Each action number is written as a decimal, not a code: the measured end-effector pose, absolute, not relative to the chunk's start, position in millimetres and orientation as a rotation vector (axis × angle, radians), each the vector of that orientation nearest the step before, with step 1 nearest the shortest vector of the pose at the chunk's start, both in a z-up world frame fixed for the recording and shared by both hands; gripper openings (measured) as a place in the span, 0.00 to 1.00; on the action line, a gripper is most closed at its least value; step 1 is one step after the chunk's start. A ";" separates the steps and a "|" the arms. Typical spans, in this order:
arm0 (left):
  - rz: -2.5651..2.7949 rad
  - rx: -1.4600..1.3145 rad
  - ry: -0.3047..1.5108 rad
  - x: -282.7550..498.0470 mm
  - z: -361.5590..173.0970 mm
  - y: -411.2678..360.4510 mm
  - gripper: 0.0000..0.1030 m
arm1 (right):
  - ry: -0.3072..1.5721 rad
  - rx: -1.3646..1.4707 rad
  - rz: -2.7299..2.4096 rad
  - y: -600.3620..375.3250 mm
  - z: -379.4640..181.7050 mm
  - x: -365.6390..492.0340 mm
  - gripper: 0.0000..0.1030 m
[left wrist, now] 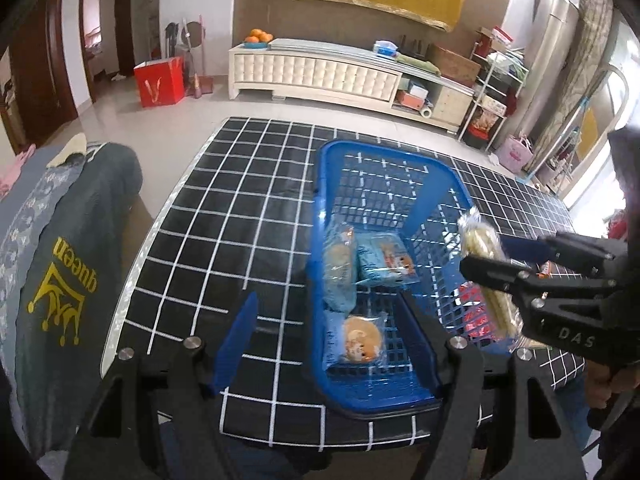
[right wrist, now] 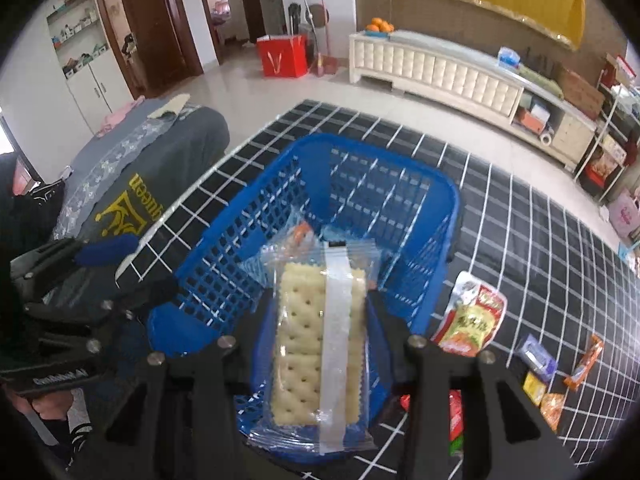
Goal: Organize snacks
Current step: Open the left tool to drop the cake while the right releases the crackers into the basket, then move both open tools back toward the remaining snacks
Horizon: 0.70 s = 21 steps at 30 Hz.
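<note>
Blue slatted basket (left wrist: 384, 184) is seen on a black cloth with white grid (left wrist: 224, 200), over a table. Three wrapped snacks lie on the basket floor: a round cookie pack (left wrist: 360, 342) nearest the camera, a long pack (left wrist: 339, 268) along the left wall, a teal pack (left wrist: 386, 262) beside it.

The right gripper (right wrist: 320, 316) is clamped on a clear cracker pack (right wrist: 316, 344), which is held over the near rim of the basket, above the floor and not resting on it. In the left wrist view the same pack (left wrist: 486, 264) is seen edge-on at the basket's right wall.

The left gripper (left wrist: 328, 332) is held with jaws wide apart, nothing between them, straddling the basket's left wall.

Loose snacks are scattered on the cloth right of the basket: a red-and-green pouch (right wrist: 474, 316), a purple packet (right wrist: 538, 356), an orange packet (right wrist: 586, 362), a red packet (right wrist: 454, 420). A grey cushion printed "queen" (left wrist: 76, 276) lies left of the table.
</note>
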<state>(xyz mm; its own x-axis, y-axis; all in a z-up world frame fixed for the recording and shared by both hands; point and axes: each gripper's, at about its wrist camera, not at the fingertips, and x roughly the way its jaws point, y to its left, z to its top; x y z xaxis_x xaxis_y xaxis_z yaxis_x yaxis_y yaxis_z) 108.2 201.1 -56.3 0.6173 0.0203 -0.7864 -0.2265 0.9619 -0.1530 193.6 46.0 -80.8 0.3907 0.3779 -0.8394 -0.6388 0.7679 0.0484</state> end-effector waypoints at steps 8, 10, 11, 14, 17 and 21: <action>0.154 -0.283 0.900 102.8 -62.1 206.1 0.66 | 1.012 -0.320 0.646 53.1 -94.4 192.4 0.46; 0.148 -0.285 0.898 102.5 -61.0 204.1 0.66 | 1.018 -0.318 0.644 53.4 -95.3 193.5 0.48; 0.147 -0.284 0.898 103.1 -60.6 203.7 0.66 | 1.028 -0.319 0.645 53.3 -96.5 194.3 0.49; 0.145 -0.275 0.903 104.8 -60.0 199.4 0.66 | 1.048 -0.304 0.632 48.4 -98.3 195.4 0.67; 0.141 -0.263 0.904 106.7 -58.5 195.9 0.66 | 1.025 -0.289 0.618 38.2 -92.7 192.5 0.77; 0.133 -0.247 0.902 110.6 -53.8 185.0 0.66 | 0.989 -0.261 0.610 19.0 -77.5 190.7 0.80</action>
<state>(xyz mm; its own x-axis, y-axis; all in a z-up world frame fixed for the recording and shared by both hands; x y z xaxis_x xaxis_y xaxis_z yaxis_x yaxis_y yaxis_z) 110.6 185.0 -53.8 0.6146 0.0106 -0.7887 -0.2173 0.9635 -0.1563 190.7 19.0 -77.5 0.4014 0.3615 -0.8415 -0.5900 0.8048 0.0643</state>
